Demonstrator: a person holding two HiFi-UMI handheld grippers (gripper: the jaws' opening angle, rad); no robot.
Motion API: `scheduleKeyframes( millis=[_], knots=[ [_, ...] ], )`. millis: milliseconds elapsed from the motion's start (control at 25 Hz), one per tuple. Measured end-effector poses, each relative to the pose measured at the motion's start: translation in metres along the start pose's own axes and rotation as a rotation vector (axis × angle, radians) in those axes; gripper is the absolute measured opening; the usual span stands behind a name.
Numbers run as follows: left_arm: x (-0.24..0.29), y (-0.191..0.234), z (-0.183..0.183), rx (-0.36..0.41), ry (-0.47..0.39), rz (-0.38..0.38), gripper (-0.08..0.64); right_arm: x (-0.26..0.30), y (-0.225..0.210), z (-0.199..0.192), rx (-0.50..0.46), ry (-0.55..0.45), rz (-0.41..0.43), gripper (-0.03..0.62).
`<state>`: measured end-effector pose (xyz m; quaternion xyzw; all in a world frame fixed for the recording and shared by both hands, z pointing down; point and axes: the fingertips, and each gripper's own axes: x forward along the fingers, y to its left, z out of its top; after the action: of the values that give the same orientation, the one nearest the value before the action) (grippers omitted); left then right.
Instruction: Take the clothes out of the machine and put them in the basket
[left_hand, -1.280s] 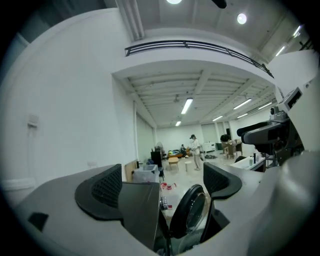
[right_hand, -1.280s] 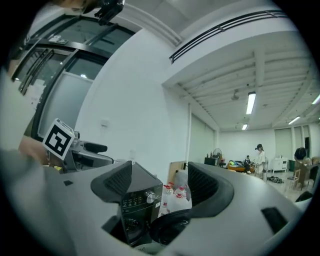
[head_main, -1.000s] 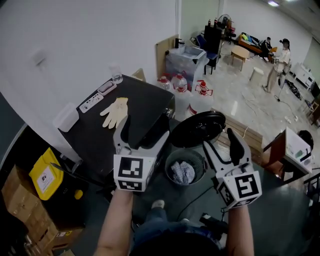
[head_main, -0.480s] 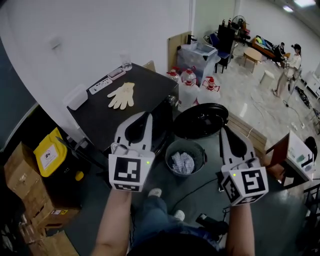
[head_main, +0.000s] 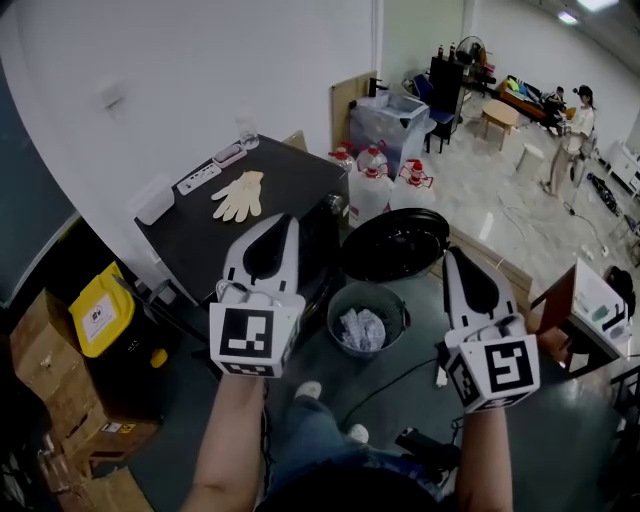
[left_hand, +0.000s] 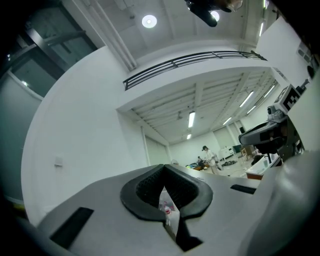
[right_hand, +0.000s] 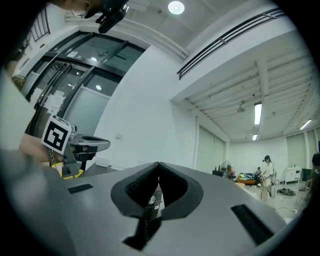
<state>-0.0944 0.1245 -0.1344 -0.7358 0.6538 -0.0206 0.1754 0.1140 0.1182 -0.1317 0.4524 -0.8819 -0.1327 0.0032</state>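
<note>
— What is changing on the left?
— The left hand-held gripper (head_main: 286, 220) is bringing its jaws together. A second ago they were spread wide; now they are meeting with nothing between them.
— And the other one?
— The right hand-held gripper (head_main: 452, 256) is doing the same, closing from open, also on nothing.

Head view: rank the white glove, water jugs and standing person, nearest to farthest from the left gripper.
1. White glove, on the black surface just ahead.
2. Water jugs, on the floor beyond it.
3. Standing person, far right.
</note>
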Motion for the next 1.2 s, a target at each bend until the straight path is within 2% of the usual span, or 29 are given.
scheduleKeyframes(
  millis=[200,440,1200],
  knots=[
    [0.003,-0.005,0.012,0.043,-0.013,0.006,0.0,-0.006,-0.005,0.021,-0.075,-0.091,-0.019,0.0],
    [0.006,0.0,0.017,0.054,-0.036,0.027,0.0,-0.003,0.001,0.024,-0.127,-0.088,0.002,-0.002],
    [0.007,0.005,0.021,0.051,-0.054,0.03,0.0,0.006,0.002,0.025,-0.123,-0.066,-0.01,-0.002]
  ],
)
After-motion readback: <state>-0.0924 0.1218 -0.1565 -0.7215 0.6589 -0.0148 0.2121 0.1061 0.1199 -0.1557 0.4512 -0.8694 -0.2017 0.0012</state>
